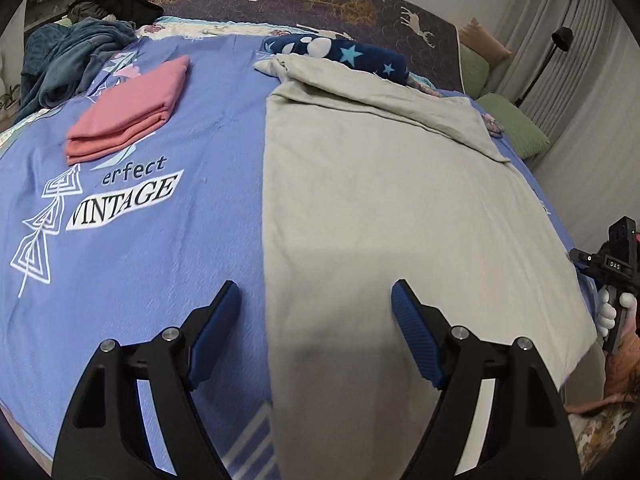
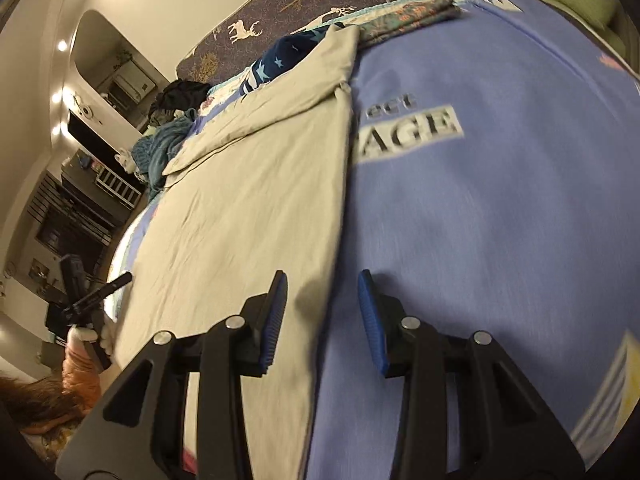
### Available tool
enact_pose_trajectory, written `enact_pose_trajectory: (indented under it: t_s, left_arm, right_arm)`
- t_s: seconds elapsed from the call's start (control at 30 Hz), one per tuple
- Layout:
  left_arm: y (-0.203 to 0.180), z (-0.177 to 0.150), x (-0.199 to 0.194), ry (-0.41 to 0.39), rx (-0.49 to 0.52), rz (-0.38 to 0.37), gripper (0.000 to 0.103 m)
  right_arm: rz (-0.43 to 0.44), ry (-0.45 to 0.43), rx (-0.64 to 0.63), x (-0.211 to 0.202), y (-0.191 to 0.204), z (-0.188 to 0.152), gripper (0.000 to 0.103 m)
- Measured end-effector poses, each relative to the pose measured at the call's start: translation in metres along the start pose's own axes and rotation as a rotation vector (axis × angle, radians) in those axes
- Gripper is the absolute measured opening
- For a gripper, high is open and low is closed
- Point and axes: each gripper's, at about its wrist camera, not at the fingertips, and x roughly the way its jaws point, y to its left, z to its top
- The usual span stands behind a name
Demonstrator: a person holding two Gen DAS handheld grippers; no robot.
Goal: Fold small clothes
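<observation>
A pale grey-beige garment (image 1: 392,208) lies flat on the blue bedspread (image 1: 160,264), with its far part folded over on itself. My left gripper (image 1: 316,294) hovers open over the garment's straight left edge near the front, with nothing between its blue pads (image 1: 412,328). In the right wrist view the same garment (image 2: 240,208) stretches away to the left. My right gripper (image 2: 322,280) stands partly open above its right edge, and its pads press on nothing. A folded pink garment (image 1: 128,116) rests at the far left of the bed.
A star-patterned navy cloth (image 1: 340,54) and a heap of dark and teal clothes (image 1: 76,52) lie at the bed's head. Green pillows (image 1: 516,124) sit at the far right. A white-gloved hand (image 1: 610,312) holds the other tool at the right edge.
</observation>
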Motion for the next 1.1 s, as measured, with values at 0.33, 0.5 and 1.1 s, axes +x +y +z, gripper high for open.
enact_pose_trajectory:
  t_s: [0.33,0.5,1.1]
  left_arm:
    - [0.013,-0.059,-0.047,0.018,-0.044,-0.207,0.067]
    - [0.016,-0.065,-0.051,0.048,-0.085,-0.268,0.056]
    - [0.029,-0.069,-0.038,0.001,-0.183,-0.468,0.004]
  right_arm:
    - [0.125,0.041,-0.006,-0.049,0.002,-0.071,0.045]
    - [0.158,0.074,-0.061,-0.042,0.014,-0.074,0.055]
    - [0.346,0.103,0.071,-0.029,0.01,-0.07,0.009]
